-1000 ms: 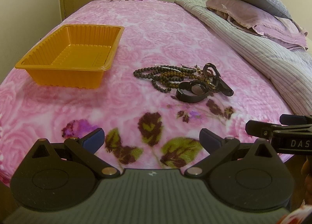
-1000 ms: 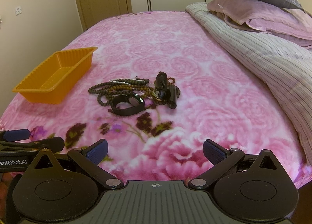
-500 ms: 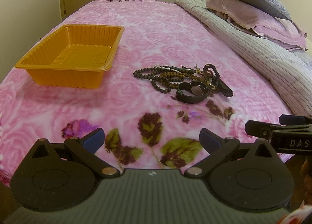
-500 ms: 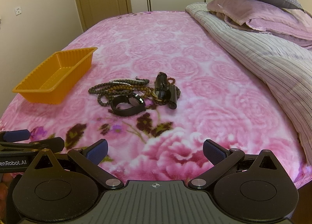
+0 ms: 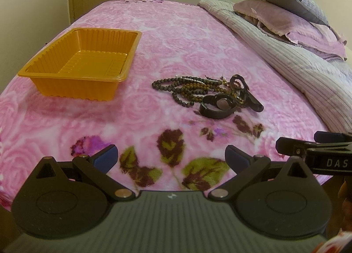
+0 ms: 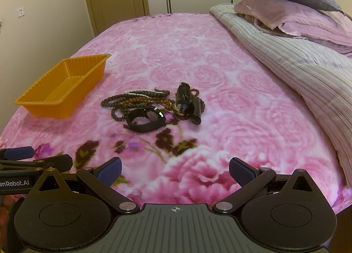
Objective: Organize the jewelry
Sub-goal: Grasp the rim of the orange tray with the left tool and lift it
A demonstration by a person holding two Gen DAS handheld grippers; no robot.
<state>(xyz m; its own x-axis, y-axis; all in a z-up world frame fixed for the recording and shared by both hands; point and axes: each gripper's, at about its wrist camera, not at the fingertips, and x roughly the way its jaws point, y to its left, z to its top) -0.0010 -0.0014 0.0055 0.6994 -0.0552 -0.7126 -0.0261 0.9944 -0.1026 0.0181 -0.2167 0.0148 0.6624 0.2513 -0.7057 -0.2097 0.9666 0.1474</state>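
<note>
Nothing has visibly moved over the last second: left gripper (image 5: 171,157) and right gripper (image 6: 175,170) hover low at the near edge of the pink rose blanket (image 6: 220,72), jaws spread wide, nothing between them. Lettering reads "DAS" on the right tool's side in the left view, "enRobot.AI" on the left tool's side in the right view. Farther out, unchanged, lies the jewelry heap: black watch (image 5: 217,106) nearest, touching the bead strands (image 5: 187,88) and a second black watch (image 5: 244,91); orange tray (image 5: 83,66) sits well apart to its left.
</note>
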